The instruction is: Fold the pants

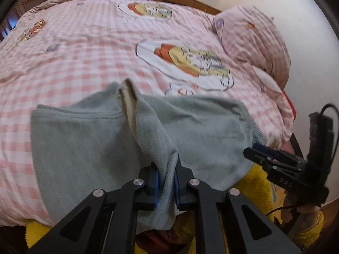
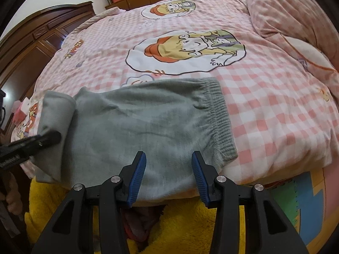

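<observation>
Two views cover this moment, and we begin with the left wrist camera. Here we see the left gripper with its jaws pressed together on a gathered ridge of the grey-green pants, the cloth squeezed between the blue pads and hanging down below them. The pants lie on the near edge of the bed, on the pink-and-white checked cover, with a cream inner lining showing where one layer turns over. At the right of this view we see the right gripper held by a hand in a yellow sleeve, its tip near the pants' right edge. A pillow lies at the far right of the bed.

From the right wrist camera we see the right gripper with its jaws apart, holding nothing, hovering over the near edge of the pants. The ribbed waistband runs down the pants' right side. At the left, the left gripper touches a rolled-up fold of the fabric. Yellow fleece fills the foreground below the bed.
</observation>
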{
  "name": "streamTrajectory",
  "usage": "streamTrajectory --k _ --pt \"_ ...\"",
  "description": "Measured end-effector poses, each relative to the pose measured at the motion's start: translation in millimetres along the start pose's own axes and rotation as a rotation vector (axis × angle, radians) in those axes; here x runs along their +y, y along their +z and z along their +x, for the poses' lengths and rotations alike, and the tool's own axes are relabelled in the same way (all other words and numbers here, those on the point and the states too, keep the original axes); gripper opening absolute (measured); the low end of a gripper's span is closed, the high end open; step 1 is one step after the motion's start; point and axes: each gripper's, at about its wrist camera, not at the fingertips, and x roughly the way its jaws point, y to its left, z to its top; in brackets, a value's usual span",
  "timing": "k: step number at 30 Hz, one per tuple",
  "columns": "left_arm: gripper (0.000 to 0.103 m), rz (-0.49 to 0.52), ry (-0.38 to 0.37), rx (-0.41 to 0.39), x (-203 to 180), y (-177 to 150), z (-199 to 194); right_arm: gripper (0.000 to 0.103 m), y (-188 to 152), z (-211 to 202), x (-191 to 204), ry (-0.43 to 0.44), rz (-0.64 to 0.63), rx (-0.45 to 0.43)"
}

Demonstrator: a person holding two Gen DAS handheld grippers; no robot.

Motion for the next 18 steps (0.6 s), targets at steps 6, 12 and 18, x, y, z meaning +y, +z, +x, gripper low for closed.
streamTrajectory --k 6,12,18 --pt "0.016 0.032 0.048 0.029 -9 -3 13 0.046 0 5 -1 0.006 0.013 0.014" --pt "0.044 0.014 0.097 0.009 -7 -3 3 0.045 1 4 6 0.011 -0.001 0.015" --pt "0.052 -0.017 0.174 -0.032 6 -5 -16 0.046 5 0 26 0.024 -0.042 0.012"
